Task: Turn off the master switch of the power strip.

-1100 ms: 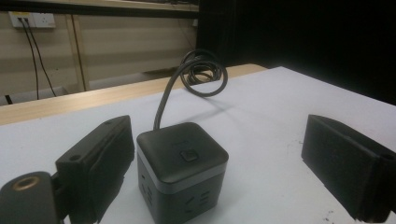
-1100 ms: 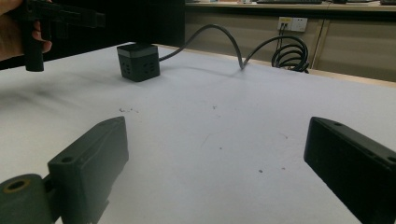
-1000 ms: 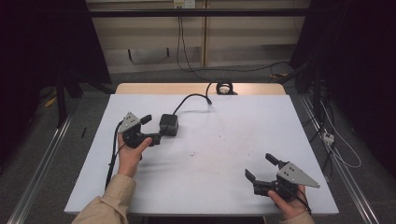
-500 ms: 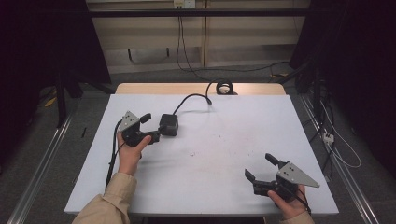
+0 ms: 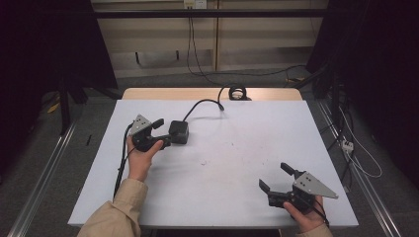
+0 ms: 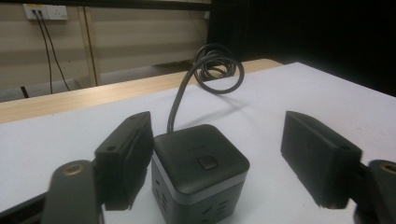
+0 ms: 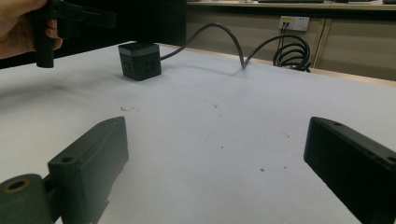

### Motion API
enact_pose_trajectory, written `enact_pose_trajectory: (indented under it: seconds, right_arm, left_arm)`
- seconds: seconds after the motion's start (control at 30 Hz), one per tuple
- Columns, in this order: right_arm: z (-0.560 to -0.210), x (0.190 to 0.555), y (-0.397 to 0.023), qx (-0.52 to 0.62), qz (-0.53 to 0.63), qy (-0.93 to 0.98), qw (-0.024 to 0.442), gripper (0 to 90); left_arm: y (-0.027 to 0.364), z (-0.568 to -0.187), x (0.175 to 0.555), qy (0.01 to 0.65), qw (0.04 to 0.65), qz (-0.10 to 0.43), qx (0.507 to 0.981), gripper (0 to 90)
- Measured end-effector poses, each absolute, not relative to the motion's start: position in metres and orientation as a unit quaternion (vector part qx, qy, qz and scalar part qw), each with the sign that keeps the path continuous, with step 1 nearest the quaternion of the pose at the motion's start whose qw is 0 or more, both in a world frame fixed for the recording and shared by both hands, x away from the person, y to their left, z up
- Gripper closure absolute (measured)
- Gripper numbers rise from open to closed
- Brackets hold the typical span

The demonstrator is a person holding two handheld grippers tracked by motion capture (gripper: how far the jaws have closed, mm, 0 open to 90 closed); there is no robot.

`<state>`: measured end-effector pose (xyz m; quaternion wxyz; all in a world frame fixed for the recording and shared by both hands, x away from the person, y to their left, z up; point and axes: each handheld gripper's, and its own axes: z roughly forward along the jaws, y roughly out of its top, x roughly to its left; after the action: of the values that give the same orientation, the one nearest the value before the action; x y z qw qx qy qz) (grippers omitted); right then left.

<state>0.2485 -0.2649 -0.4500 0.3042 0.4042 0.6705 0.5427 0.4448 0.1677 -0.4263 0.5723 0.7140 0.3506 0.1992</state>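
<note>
**Cube power strip between the left jaws, not yet clamped**

Cube power strip (image 5: 178,132): black, square-bodied, one button on its top face and a pale band below the lid. I use it as my landmark. It stands upright on the white table (image 5: 232,163), left of centre and toward the far side.

Cable (image 5: 202,104): black, leaves the cube's far side, arches up and runs to a loose coil (image 5: 237,92) on the bare wooden strip (image 5: 148,94) beyond the cube.

Left gripper (image 5: 160,132): just on the near-left side of the cube, held in my left hand (image 5: 141,160). I see the cube standing between its two jaws in the left gripper view (image 6: 200,170). The jaws have just been closing. One jaw sits right against a side of the cube; the other is clear of it with table showing in the gap. So: apart, nothing pinched.

Right gripper (image 5: 277,178): well away from the cube, at the near-right part of the table, in my right hand (image 5: 304,217). Jaws spread wide over bare tabletop, with nothing between them.

Wall socket (image 5: 194,4): behind the cube, on the far wall.
</note>
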Motion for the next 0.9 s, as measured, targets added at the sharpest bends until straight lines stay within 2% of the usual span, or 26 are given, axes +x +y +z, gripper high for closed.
enact_pose_trajectory:
  seconds: [0.23,0.37,0.43,0.47,0.6,0.77,0.9]
  right_arm:
    - [-0.45,0.2487,-0.2645,0.404,0.543,0.671,0.304,6.0]
    - [-0.4501,0.2489,-0.2646,0.404,0.542,0.671,0.303,6.0]
    - [-0.4502,0.249,-0.2647,0.404,0.543,0.671,0.303,6.0]
    - [-0.4502,0.249,-0.2649,0.404,0.543,0.67,0.304,6.1]
    - [-0.4502,0.2489,-0.2648,0.404,0.543,0.671,0.304,6.1]
    - [-0.45,0.2489,-0.2648,0.404,0.543,0.67,0.304,6.1]
    - [-0.4501,0.249,-0.2649,0.405,0.543,0.67,0.304,6.1]
  left_arm:
    - [0.1676,-0.4288,0.4467,0.359,0.569,0.196,0.713,37.2]
    - [0.168,-0.4292,0.4476,0.357,0.566,0.197,0.716,49.4]
    - [0.1684,-0.4295,0.4479,0.359,0.561,0.199,0.719,51.1]
    - [0.1685,-0.4299,0.4481,0.359,0.562,0.198,0.718,55.3]
    - [0.1689,-0.4309,0.4489,0.358,0.56,0.195,0.721,62.4]
    - [0.1684,-0.4315,0.4495,0.356,0.557,0.196,0.724,70.3]
    - [0.1688,-0.4318,0.4502,0.36,0.556,0.198,0.722,73.3]
